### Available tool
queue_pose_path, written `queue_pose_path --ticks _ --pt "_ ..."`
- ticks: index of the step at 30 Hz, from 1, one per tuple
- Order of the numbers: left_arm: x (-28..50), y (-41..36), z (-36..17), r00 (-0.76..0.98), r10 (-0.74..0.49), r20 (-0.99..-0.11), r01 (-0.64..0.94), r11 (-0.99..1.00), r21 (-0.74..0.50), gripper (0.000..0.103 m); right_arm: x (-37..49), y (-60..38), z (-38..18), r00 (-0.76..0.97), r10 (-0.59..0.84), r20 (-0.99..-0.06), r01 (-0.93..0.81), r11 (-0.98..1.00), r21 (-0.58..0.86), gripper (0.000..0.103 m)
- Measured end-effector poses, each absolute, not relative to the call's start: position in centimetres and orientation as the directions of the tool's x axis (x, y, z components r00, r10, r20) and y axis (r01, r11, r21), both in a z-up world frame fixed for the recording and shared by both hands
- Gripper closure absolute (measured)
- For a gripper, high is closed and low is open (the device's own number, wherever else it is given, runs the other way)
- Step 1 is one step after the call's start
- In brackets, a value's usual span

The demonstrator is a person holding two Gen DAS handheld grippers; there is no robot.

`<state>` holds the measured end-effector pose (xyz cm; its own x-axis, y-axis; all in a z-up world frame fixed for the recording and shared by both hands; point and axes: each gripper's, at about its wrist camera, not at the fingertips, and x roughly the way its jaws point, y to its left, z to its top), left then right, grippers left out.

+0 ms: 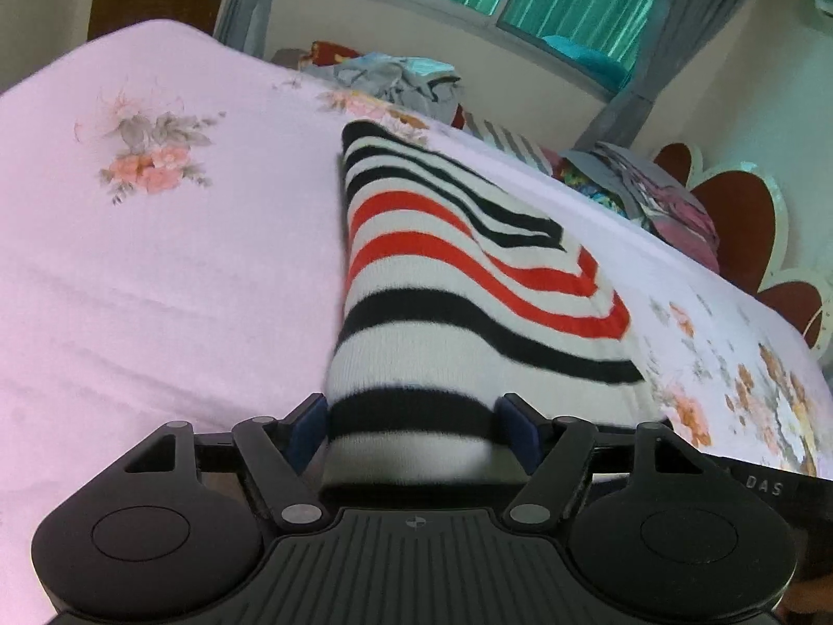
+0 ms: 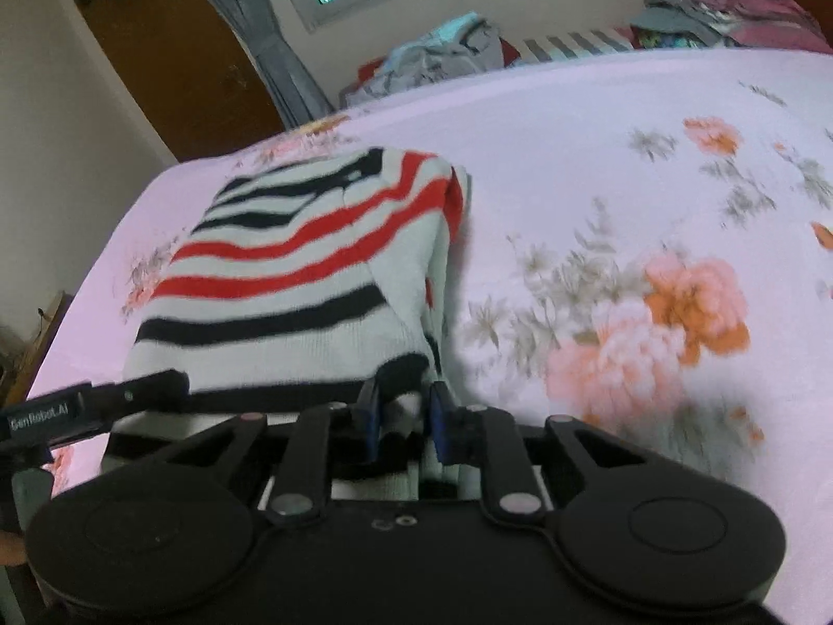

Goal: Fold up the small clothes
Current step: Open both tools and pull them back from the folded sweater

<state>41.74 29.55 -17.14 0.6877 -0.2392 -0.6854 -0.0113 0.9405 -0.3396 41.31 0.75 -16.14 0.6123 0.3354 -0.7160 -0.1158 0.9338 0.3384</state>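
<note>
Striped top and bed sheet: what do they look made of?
Striped top: looks like a soft knit, probably cotton or acrylic; fine ribbing shows in the white bands, matte, thick at the folds. Bed sheet: thin woven fabric, likely cotton or a blend; smooth, matte, printed pink flowers, shallow creases. Exact fibre can't be told from here.

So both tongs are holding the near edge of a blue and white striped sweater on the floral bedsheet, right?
Not quite: the striped sweater has black and red stripes on white, no blue, as the left wrist view shows. Both the left tongs and the right tongs do hold its near edge on the floral bedsheet.
</note>
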Motion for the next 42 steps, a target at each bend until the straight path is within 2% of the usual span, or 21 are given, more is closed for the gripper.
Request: queue_pose_path --ticks 2,3,5,8,11,13,19,25,31,33,36,38,42 --pt "41.2 29.3 -17.3 0.690 -0.244 -0.682 0.015 0.946 -0.323 0.032 40.4 0.9 -16.4 0.621 0.309 -0.720 -0.122 0.946 0.300 0.083" --pt "41.2 29.2 -17.8 0.680 -0.248 -0.690 0.022 0.948 -0.319 0.032 40.5 0.7 -17.2 0.605 0.306 -0.736 -0.109 0.947 0.304 0.078" --pt "41.3 29.6 -18.3 0.669 -0.259 -0.697 0.007 0.939 -0.343 0.032 40.6 0.2 -17.5 0.600 0.318 -0.735 -0.055 0.932 0.358 0.077" --pt "41.4 29.1 -17.5 0.676 -0.239 -0.697 0.023 0.952 -0.305 0.032 40.4 1.1 -16.6 0.612 0.285 -0.738 -0.048 0.945 0.324 0.076" --pt "41.0 28.8 -16.1 0.676 -0.216 -0.704 0.010 0.959 -0.284 0.032 39.8 0.8 -15.6 0.623 0.305 -0.720 -0.033 0.930 0.366 0.071" --pt "40.6 28.7 -15.1 0.683 -0.204 -0.701 0.004 0.961 -0.276 0.020 39.2 0.5 -14.9 0.636 0.307 -0.708 -0.032 0.927 0.373 0.059" --pt "37.6 26.8 -11.0 0.727 -0.144 -0.671 0.015 0.981 -0.194 0.000 36.7 -0.3 -12.6 0.664 0.332 -0.670 -0.073 0.921 0.383 0.041" --pt "33.4 24.5 -7.8 0.701 -0.013 -0.713 -0.077 0.993 -0.093 0.000 32.6 -1.7 -10.6 0.662 0.370 -0.652 -0.124 0.912 0.392 0.029" --pt "25.1 21.2 -4.4 0.805 0.145 -0.576 -0.140 0.989 0.053 0.000 26.5 -3.6 -8.2 0.661 0.416 -0.625 -0.197 0.899 0.390 0.023" --pt "22.8 20.4 -3.4 0.812 0.140 -0.566 -0.135 0.990 0.051 0.000 24.5 -4.0 -7.3 0.659 0.431 -0.617 -0.220 0.894 0.390 0.022" --pt "19.2 20.3 -2.1 0.821 0.078 -0.566 -0.108 0.994 -0.019 0.000 21.4 -4.3 -5.5 0.669 0.432 -0.605 -0.260 0.899 0.353 0.013" --pt "17.0 20.4 -1.4 0.824 0.088 -0.560 -0.135 0.990 -0.042 0.000 19.2 -4.3 -4.3 0.684 0.419 -0.597 -0.284 0.907 0.312 0.009" --pt "13.5 19.9 -0.2 0.825 0.113 -0.553 -0.127 0.992 0.014 0.000 15.5 -4.3 -2.0 0.714 0.405 -0.571 -0.315 0.914 0.254 0.001"
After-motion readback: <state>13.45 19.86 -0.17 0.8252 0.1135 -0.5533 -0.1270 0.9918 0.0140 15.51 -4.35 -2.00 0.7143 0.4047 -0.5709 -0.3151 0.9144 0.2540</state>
